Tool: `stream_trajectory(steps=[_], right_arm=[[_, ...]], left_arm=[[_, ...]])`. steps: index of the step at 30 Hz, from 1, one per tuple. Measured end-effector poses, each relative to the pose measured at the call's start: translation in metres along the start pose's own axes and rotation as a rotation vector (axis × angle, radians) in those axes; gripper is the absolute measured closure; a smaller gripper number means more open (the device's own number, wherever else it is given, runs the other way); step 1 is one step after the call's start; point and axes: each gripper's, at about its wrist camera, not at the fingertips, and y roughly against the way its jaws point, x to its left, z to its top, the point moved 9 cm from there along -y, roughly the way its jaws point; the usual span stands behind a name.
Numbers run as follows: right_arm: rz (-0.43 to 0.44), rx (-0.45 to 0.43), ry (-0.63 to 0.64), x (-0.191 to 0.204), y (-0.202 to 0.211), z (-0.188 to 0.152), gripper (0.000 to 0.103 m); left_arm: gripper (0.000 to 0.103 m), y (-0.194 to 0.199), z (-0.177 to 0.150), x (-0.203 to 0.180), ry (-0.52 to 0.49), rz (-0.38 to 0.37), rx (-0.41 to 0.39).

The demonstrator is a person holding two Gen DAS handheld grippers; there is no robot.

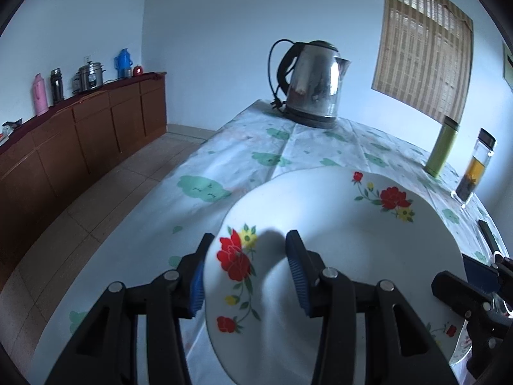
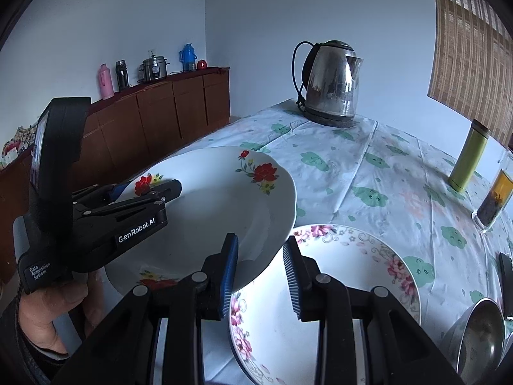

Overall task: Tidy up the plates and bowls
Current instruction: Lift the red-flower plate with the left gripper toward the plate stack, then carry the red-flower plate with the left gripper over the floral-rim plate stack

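Note:
A white plate with red and yellow flowers is held up off the table, tilted. My left gripper is shut on its near rim, one finger under and one over. In the right wrist view the same plate hangs above the left edge of a pink-flowered plate that lies flat on the table. The left gripper shows there, held by a hand. My right gripper is open and empty, its jaws over the pink-flowered plate, close to the raised plate's edge.
A steel kettle stands at the far table end. A green flask and a glass tea bottle stand at the right. Steel bowls sit at the near right. A wooden sideboard lines the left wall.

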Motion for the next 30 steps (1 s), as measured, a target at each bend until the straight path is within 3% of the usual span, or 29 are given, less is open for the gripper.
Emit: stream_trajectory(steps=[30], right_arm=[[-0.023,-0.034,-0.108,-0.054,0.028,-0.037,0.072]], left_arm=[[0.06,0.022,-0.011,-0.082,-0.215,-0.15,-0.062]])
